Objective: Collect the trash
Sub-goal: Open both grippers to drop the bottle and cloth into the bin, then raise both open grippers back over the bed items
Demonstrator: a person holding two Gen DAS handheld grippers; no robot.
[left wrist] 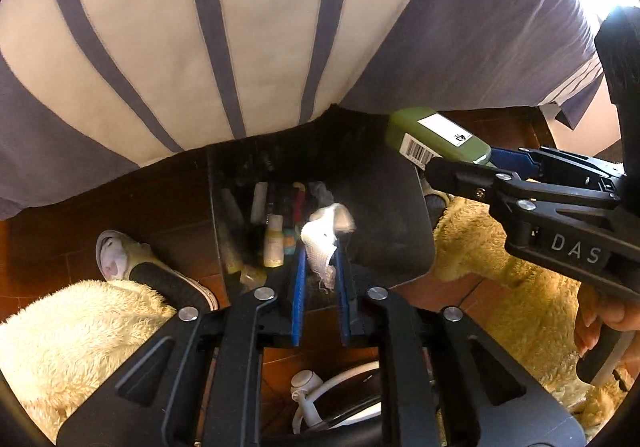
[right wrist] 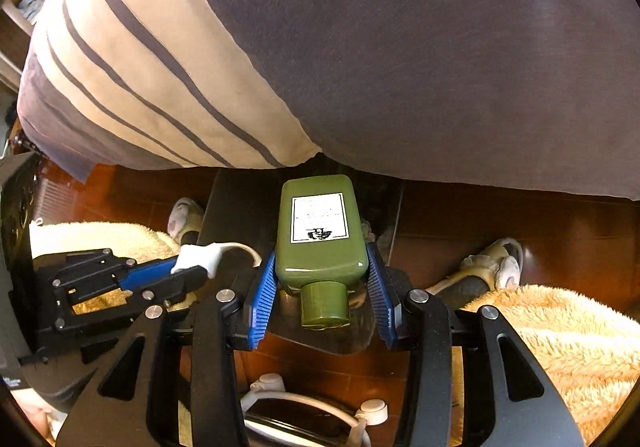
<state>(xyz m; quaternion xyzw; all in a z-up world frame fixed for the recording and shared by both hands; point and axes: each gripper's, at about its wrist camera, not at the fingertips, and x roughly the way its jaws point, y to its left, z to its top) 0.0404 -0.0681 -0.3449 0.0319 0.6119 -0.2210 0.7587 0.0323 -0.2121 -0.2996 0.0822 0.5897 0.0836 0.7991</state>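
Bottle (right wrist: 320, 231) and tissue (left wrist: 322, 235) over bin rim (left wrist: 416, 207)

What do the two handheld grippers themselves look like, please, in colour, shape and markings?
Both the left gripper and right gripper have black angular linkage frames with silver screw heads, and blue ribbed pads on the fingers. White letters "DAS" mark the right one's body. No sleeves show.

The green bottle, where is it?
The right gripper holds the green bottle above the dark bin, beside the tissue in the left gripper.
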